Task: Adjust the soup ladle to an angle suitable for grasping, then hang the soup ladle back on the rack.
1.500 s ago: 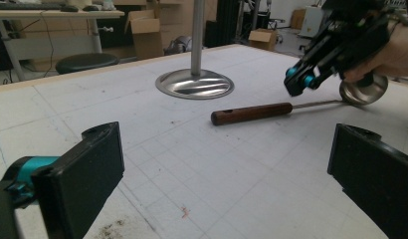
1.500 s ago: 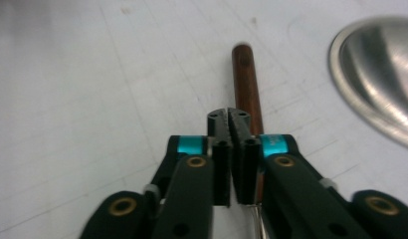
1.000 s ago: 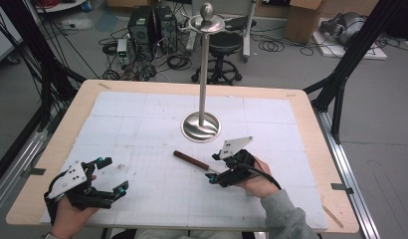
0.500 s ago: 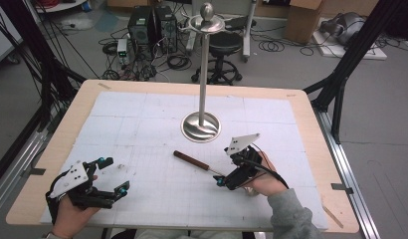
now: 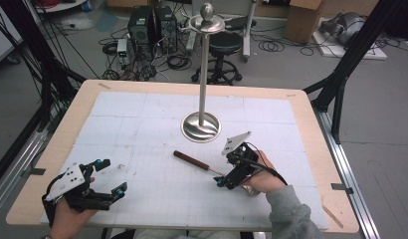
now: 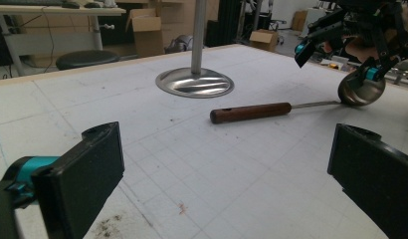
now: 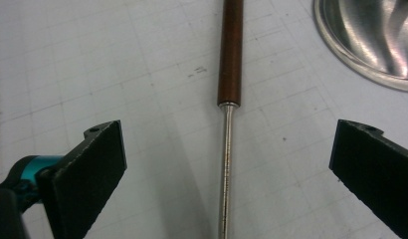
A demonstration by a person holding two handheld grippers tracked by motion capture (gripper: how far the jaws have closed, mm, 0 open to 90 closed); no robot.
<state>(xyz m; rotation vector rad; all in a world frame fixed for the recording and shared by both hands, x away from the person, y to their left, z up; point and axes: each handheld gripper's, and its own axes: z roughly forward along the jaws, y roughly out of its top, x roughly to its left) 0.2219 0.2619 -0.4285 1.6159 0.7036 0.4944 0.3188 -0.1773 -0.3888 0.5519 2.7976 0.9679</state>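
R hand-held gripper (image 5: 227,175) opened over ladle (image 5: 192,161), white gridded table (image 5: 142,129).

No words, numbers, labels or signs can be read on anything here, not even on the boxes far behind.

Brown-handled ladle (image 5: 192,161) with steel bowl on white mat (image 5: 142,124) (faintly gridded).

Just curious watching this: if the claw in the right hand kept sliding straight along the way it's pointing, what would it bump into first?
Probably the ladle: its shaft runs between the open right claw, the wooden handle ahead.
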